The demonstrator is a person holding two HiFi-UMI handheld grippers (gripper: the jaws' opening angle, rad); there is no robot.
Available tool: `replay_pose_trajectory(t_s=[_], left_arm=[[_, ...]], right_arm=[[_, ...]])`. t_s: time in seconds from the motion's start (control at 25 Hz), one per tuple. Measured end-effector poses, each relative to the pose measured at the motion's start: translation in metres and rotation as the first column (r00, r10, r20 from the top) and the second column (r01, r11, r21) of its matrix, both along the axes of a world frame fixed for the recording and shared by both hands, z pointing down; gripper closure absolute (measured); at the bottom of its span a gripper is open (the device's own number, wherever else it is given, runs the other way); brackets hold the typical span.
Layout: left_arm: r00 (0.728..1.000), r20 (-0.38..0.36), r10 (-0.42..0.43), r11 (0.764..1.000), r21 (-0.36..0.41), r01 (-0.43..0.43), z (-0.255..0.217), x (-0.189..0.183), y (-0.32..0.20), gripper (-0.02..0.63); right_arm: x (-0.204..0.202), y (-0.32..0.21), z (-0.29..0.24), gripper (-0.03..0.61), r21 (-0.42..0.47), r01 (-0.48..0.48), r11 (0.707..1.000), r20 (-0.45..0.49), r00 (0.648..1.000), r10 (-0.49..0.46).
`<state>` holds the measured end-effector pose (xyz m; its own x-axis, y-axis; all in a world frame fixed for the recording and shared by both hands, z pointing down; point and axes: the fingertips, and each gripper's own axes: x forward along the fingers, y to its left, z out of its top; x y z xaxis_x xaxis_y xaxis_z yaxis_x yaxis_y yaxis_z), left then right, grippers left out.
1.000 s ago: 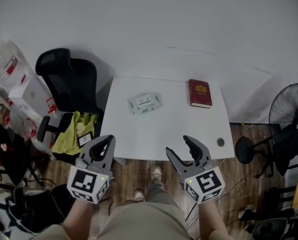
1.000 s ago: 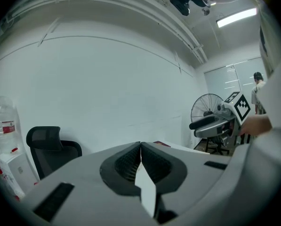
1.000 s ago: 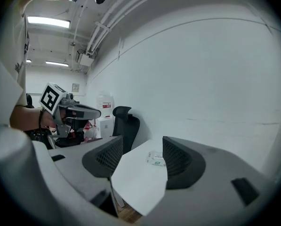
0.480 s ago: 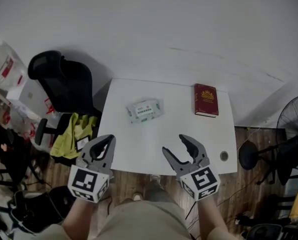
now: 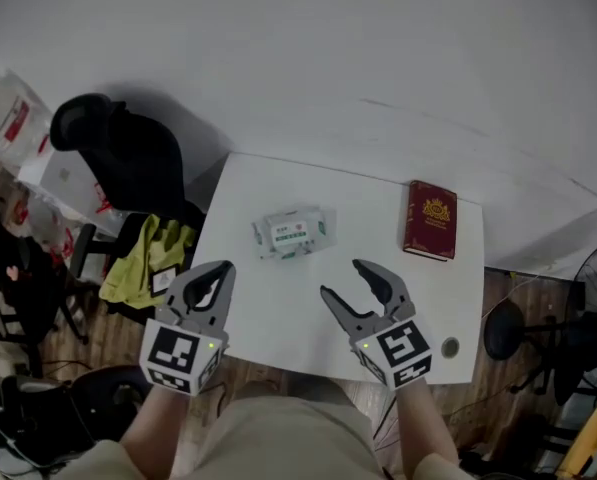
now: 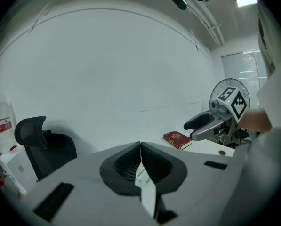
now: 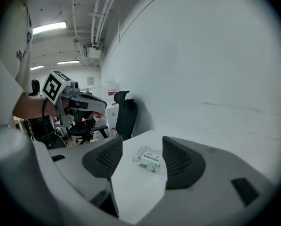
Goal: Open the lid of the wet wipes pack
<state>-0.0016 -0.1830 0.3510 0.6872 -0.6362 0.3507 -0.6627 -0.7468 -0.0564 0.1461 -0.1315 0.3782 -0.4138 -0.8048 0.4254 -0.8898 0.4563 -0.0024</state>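
Note:
The wet wipes pack (image 5: 293, 233) lies flat on the white table (image 5: 278, 303), left of centre, its white lid with green print facing up and closed. My left gripper (image 5: 215, 273) hovers over the table's near left edge, shut with nothing held; a sliver of the pack (image 6: 142, 176) shows below its closed tips (image 6: 140, 144). My right gripper (image 5: 341, 278) is open over the near middle of the table. The pack (image 7: 149, 158) lies ahead between its spread jaws (image 7: 141, 142), some way off.
A dark red book (image 5: 430, 219) lies at the table's far right. A black office chair (image 5: 118, 158) with a yellow cloth (image 5: 143, 258) stands left of the table. A fan base (image 5: 506, 330) is on the floor to the right. A white wall rises behind the table.
Both grippers have moved forward from in front of the table to over its near edge, closer to the pack. The left stays shut and the right stays open.

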Motion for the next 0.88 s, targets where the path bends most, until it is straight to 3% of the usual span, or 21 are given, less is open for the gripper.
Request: replay_pose_trajectory(t_s=[0.28, 0.56, 0.88], left_arm=[[0.997, 0.054, -0.05, 0.998, -0.028, 0.051, 0.024, 0.015, -0.027, 0.592], [0.993, 0.117, -0.02, 0.998, -0.054, 0.026, 0.043, 0.017, -0.045, 0.592], [0.996, 0.085, 0.015, 0.995, -0.103, -0.006, 0.06, 0.024, -0.07, 0.592]], right_arm=[[0.012, -0.036, 0.023, 0.314, -0.065, 0.087, 0.994, -0.007, 0.996, -0.087], [0.007, -0.053, 0.04, 0.314, -0.115, 0.117, 0.986, -0.017, 0.993, -0.12], [-0.005, -0.075, 0.066, 0.314, -0.155, 0.138, 0.978, -0.113, 0.981, -0.156]])
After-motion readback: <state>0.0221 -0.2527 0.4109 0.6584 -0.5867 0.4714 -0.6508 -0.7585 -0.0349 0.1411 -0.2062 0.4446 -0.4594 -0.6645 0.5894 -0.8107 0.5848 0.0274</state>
